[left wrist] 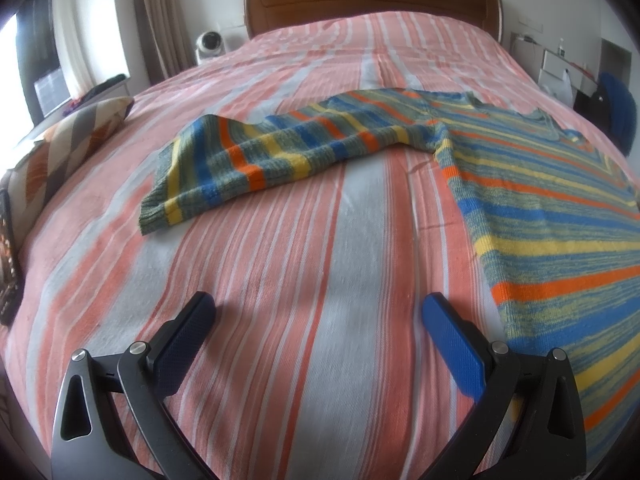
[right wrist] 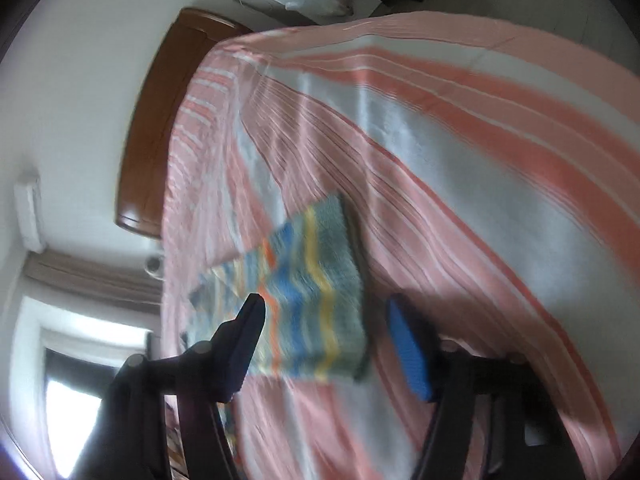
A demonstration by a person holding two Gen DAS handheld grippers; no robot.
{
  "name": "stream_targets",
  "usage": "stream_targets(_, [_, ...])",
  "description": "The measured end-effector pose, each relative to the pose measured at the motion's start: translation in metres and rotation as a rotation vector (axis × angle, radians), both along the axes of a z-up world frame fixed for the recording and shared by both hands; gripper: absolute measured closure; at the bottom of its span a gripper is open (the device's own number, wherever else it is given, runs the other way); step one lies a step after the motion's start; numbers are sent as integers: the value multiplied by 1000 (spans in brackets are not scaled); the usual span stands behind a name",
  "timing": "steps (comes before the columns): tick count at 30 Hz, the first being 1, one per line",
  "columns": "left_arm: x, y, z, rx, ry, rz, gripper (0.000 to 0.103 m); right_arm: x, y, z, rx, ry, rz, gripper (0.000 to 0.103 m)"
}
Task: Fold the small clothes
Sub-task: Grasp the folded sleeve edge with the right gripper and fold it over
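Note:
A small knit sweater [left wrist: 540,200] with blue, yellow, orange and green stripes lies flat on the striped bedspread [left wrist: 280,280]. Its sleeve [left wrist: 248,160] stretches out to the left. My left gripper [left wrist: 320,312] is open and empty, low over the bedspread, with the sweater's body to its right and the sleeve ahead. In the blurred, tilted right wrist view, my right gripper [right wrist: 324,316] is open above the other sleeve [right wrist: 308,300], whose cuff end lies between the fingers; whether they touch it I cannot tell.
A wooden headboard [left wrist: 372,0] stands at the far end of the bed. A patterned pillow [left wrist: 68,140] lies at the left edge. A small white device [left wrist: 208,44] sits beside the bed, and a cluttered white stand [left wrist: 560,68] is at the far right.

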State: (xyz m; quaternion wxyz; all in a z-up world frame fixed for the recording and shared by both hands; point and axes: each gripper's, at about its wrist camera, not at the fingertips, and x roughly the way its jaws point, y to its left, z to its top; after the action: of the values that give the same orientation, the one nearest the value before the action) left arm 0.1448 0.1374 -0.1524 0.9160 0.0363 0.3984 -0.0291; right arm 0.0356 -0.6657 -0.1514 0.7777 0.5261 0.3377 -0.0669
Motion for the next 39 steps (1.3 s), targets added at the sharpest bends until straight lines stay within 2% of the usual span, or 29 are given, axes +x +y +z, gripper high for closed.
stream_targets(1, [1, 0, 0, 0, -1, 1, 0, 7, 2, -4, -8, -1, 9, 57])
stream_targets(2, [1, 0, 1, 0, -2, 1, 0, 11, 5, -7, -22, 11, 19, 75])
stream_targets(3, [1, 0, 1, 0, -2, 2, 0, 15, 10, -11, -33, 34, 39, 86])
stream_targets(4, [0, 0, 0, 0, -2, 1, 0, 17, 11, -13, -46, 58, 50, 100])
stream_targets(6, [0, 0, 0, 0, -2, 1, 0, 14, 12, -5, -92, 76, 45, 100])
stream_targets(8, [0, 0, 0, -1, -3, 1, 0, 14, 20, 26, -231, 71, 35, 100])
stream_targets(11, [2, 0, 0, -3, -5, 1, 0, 32, 57, 91, -370, -28, 109, 100])
stream_targets(15, [2, 0, 0, -7, -6, 2, 0, 83, 147, 160, -415, -164, 301, 100])
stream_targets(17, [3, 0, 0, -8, -7, 2, 0, 112, 198, 174, -399, -207, 393, 100])
stream_targets(19, [3, 0, 0, -9, -8, 2, 0, 142, 248, 173, -381, -224, 471, 100])
stream_targets(21, [3, 0, 0, -10, -10, 2, 0, 168, 295, 160, -363, -230, 542, 97])
stream_targets(22, [4, 0, 0, -11, -11, 2, 0, 180, 316, 150, -324, -234, 576, 83])
stream_targets(23, [2, 0, 0, -12, -13, 2, 0, 189, 332, 137, -277, -216, 609, 63])
stream_targets(24, [3, 0, 0, -14, -14, 2, 0, 195, 344, 126, -228, -200, 638, 57])
stream_targets(26, [3, 0, 0, -15, -14, 3, 0, 195, 354, 113, -164, -199, 660, 53])
stream_targets(28, [4, 0, 0, -16, -14, 2, 0, 187, 353, 108, -162, -204, 672, 50])
stream_targets(30, [2, -1, -1, -14, -14, 3, 0, 173, 336, 109, -220, -188, 662, 44])
stream_targets(33, [2, -1, -1, -13, -15, 4, 0, 146, 306, 105, -381, -140, 629, 38])
stream_targets(36, [2, -1, -1, -13, -15, 4, 0, 102, 271, 86, -620, -52, 603, 38])
stream_targets(39, [3, 0, -1, -13, -16, 4, 0, 69, 245, 62, -786, 12, 571, 38])
